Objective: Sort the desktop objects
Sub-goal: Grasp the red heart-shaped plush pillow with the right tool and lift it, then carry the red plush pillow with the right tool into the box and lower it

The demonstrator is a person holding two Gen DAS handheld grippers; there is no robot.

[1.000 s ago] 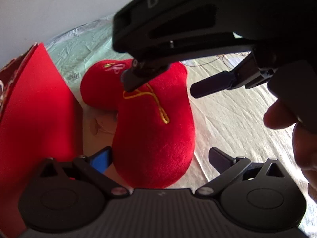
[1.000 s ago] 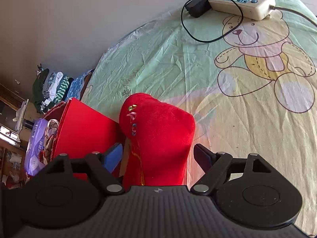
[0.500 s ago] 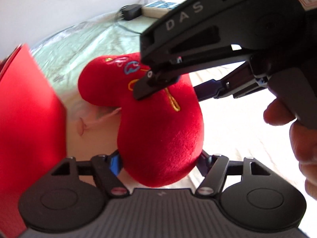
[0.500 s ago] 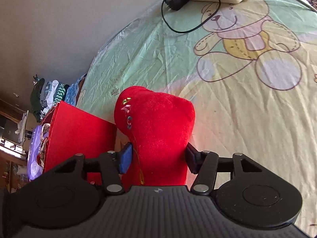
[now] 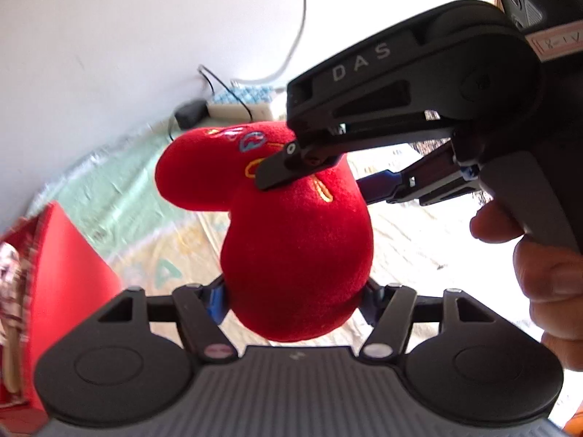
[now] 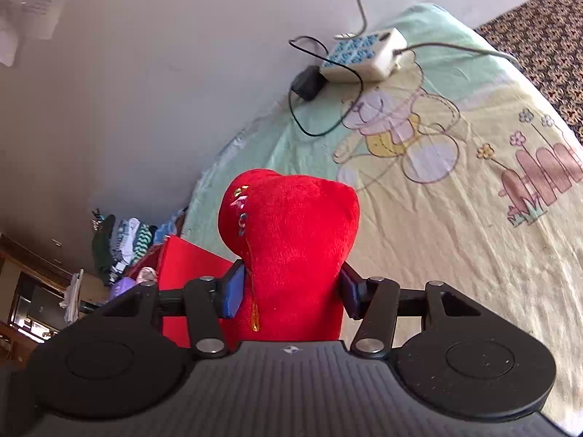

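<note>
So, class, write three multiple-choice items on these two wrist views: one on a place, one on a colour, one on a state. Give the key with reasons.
1. Where does the power strip lie?
A. by the wall at the far edge of the sheet
B. inside the red box
C. under the plush

2. What colour is the plush toy?
A. green
B. red
C. white

3. How is the plush held?
A. by the left tool only
B. by both tools, the right tool too
C. by neither

Key: A, it sits by the wall beside a black adapter; B, its fabric is red with small embroidery; C is wrong and B right, since each tool's pads press its sides, with the red box beside it.
</note>
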